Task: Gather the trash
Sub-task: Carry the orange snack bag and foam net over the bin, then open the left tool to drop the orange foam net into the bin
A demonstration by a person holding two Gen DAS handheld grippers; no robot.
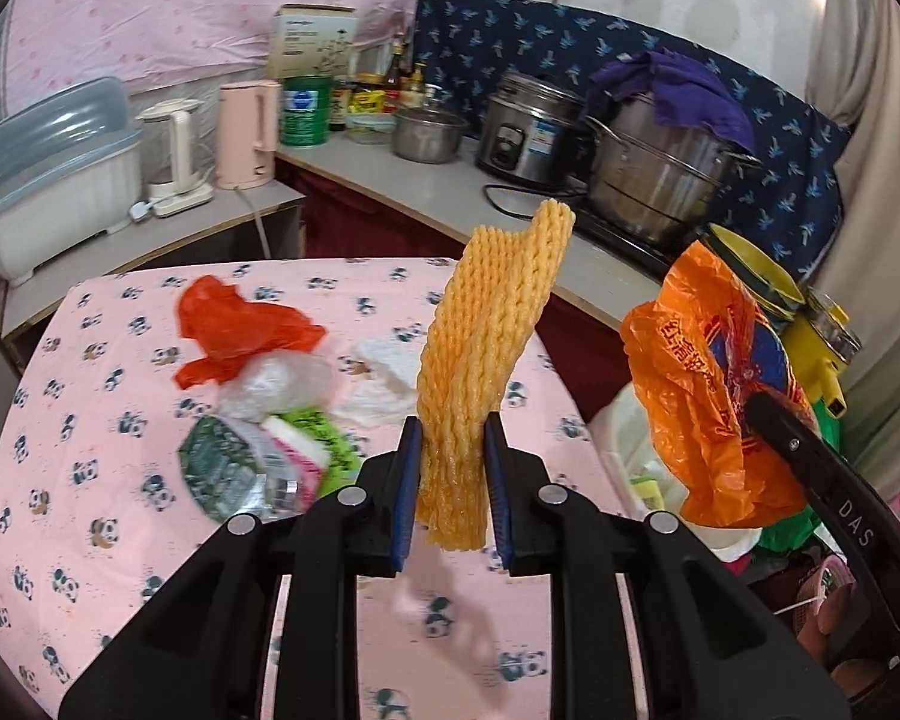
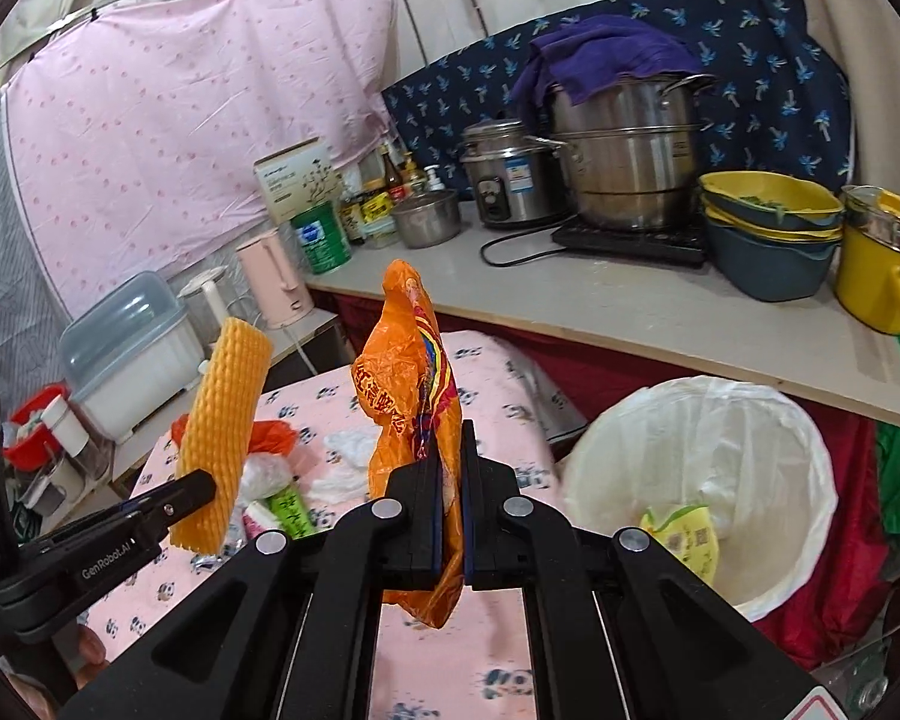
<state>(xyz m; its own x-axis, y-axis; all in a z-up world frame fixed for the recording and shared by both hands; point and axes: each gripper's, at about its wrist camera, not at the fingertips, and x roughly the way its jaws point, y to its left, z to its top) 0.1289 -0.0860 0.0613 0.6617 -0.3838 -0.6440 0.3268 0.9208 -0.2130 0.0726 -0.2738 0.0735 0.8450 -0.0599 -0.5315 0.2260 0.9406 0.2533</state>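
Trash remains mid-left on the table (image 1: 60,360); the left gripper (image 1: 450,480) clamps a foam net (image 1: 486,348), the right gripper (image 2: 450,498) an orange bag (image 2: 408,372), beside the bin (image 2: 750,420) lower right.

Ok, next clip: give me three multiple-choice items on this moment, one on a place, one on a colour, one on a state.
1. Where is the white-lined trash bin?
A. on the counter
B. on the table
C. beside the pink panda-print table, below the counter edge

2. What colour is the foam mesh fruit sleeve in the left tool?
A. yellow-orange
B. green
C. white

3. What is the state of the right tool?
A. open and free
B. shut on the crumpled orange plastic bag
C. shut on a bottle

Answers:
1 C, the bin stands off the table's right edge, lower than the counter.
2 A, the sleeve shows yellow-orange in both views.
3 B, its blue pads pinch the bag.
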